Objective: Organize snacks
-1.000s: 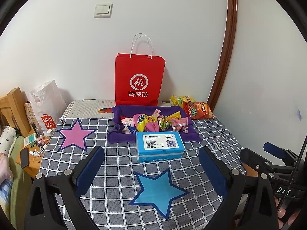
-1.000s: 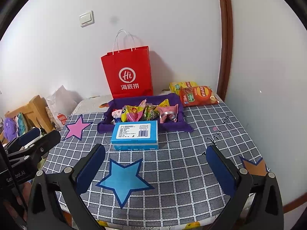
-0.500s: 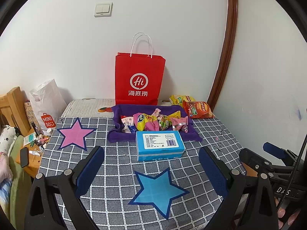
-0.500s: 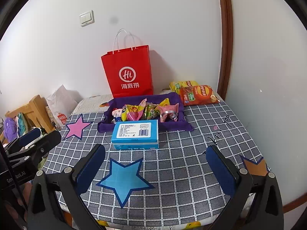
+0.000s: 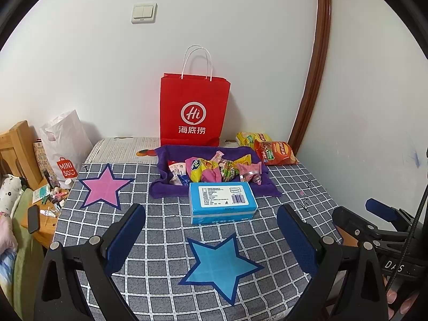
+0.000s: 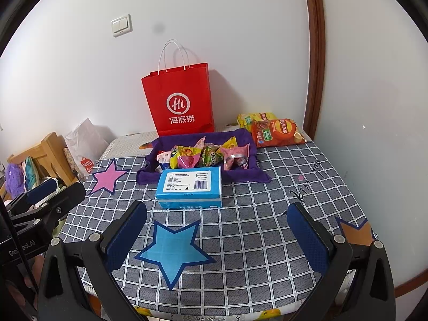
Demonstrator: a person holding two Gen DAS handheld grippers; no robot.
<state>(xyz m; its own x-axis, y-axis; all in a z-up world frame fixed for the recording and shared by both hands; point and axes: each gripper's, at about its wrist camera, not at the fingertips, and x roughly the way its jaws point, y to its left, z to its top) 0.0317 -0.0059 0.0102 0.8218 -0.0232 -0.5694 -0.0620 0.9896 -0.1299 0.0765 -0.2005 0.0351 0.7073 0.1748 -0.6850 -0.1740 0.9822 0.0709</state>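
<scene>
Purple cloth tray [image 5: 165, 157] [image 6: 248, 136] is sitting mid-table on the grey checked tablecloth [image 5: 165, 230] [image 6: 251, 240], w/ a heap of small snack packets [image 5: 214, 169] [image 6: 203, 156] lying inside it: yellow, pink, green wrappers, plus a white/red one at the left end. Can't tell what each one is. Blue tissue-style box [image 5: 222, 203] [image 6: 191, 187] is lying flat just in front of the tray, touching or nearly touching its front edge. Red paper bag [image 5: 194, 112] [image 6: 179, 101] is standing upright behind the tray against the wall; its inside isn't showing. Two chip bags, one orange [image 5: 276, 153] [image 6: 276, 132] and one yellow [image 5: 250, 137] [image 6: 254, 117], are lying outside the tray at the back right corner, the orange one overlapping the yellow.

Left gripper [image 5: 211, 236] is hovering wide open over the near part of the table, gripping nothing, touching nothing; the blue star [image 5: 220, 266] [image 6: 174, 248] is lying between and below its fingers. Right gripper [image 6: 216, 236] is likewise spread wide, empty, well apart from the box and the tray. Pink star [image 5: 104, 187] [image 6: 107, 176] is lying to the left of the tray; an orange star [image 6: 355, 231] is peeking out at the right edge near the right gripper's finger
</scene>
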